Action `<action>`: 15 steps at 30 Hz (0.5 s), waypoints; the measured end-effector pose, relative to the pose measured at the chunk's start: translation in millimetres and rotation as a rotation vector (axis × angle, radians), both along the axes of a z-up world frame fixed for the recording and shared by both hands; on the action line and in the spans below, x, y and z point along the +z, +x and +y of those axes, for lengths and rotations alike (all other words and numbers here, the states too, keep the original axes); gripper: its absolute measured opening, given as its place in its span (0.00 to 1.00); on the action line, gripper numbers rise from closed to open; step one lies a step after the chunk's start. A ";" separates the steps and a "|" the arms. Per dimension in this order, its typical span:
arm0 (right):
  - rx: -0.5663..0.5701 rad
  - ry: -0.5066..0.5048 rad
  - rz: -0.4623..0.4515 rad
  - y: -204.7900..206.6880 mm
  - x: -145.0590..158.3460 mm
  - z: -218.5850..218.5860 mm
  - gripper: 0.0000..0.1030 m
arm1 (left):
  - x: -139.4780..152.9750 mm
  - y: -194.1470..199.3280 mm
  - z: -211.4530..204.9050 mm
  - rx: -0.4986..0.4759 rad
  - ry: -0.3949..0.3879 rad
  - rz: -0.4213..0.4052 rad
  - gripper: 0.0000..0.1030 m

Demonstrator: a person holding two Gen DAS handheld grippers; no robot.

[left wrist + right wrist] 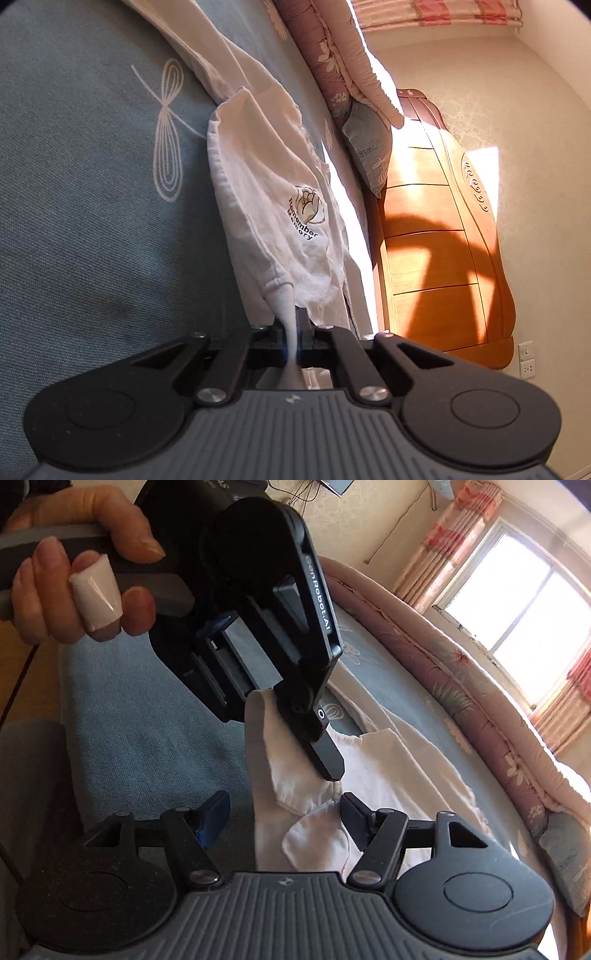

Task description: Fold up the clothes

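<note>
Sunlit and wide, the bed (85, 206) is lying under a blue-grey woven cover with dragonfly outlines, bare cloth stretching along the near side while a quilted pink comforter (476, 716) is crowding the far edge by the wooden headboard (436, 236). The left tool (295, 325) is pinching a bunched corner of the white T-shirt (273, 206), lifting wrinkled cotton above the cover. The right tool (284, 823) is hanging spread wide over the shirt's lower fold, gripping nothing.
</note>
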State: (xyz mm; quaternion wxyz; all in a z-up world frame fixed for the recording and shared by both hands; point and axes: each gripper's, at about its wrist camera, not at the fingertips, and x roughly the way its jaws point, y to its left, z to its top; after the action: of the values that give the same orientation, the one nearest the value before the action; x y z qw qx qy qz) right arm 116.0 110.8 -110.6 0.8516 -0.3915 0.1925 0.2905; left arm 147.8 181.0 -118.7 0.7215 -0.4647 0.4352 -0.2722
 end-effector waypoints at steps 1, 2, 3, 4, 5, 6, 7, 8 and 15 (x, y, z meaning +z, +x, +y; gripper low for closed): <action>-0.019 -0.040 -0.038 -1.6 -5.3 0.6 0.68 | 0.1 -0.7 1.3 0.001 -0.010 -0.003 0.02; -0.040 -0.064 -0.056 -2.9 -9.3 -3.3 0.68 | -0.9 -0.8 2.2 0.003 -0.010 -0.003 0.02; -0.063 -0.082 -0.071 -3.3 -12.7 -8.7 0.67 | -3.5 -1.3 4.2 0.007 -0.010 0.000 0.02; -0.082 -0.097 -0.083 -3.4 -15.2 -13.8 0.62 | -7.8 -2.0 4.9 0.015 -0.012 0.010 0.02; -0.093 -0.099 -0.083 -2.4 -14.3 -17.9 0.53 | -11.2 -3.6 5.6 0.024 -0.011 0.018 0.02; -0.103 -0.101 -0.084 -1.3 -13.4 -21.9 0.24 | -10.1 -6.6 6.3 0.031 -0.011 0.014 0.02; -0.113 -0.094 -0.080 -0.3 -11.2 -25.9 0.07 | -9.0 -9.6 7.0 0.038 -0.011 0.009 0.02; -0.119 -0.058 -0.056 0.7 -3.8 -29.3 0.07 | -7.9 -12.6 7.7 0.044 -0.011 0.004 0.02; -0.023 0.102 0.186 -10.4 40.0 -55.2 0.06 | 12.7 -51.0 12.9 0.048 -0.001 -0.035 0.02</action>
State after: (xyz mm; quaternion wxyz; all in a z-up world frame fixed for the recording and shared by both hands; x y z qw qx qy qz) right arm 105.6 55.7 -70.6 0.8524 -0.3166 0.2600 0.3251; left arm 96.9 193.9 -105.9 0.7351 -0.4707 0.4111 -0.2629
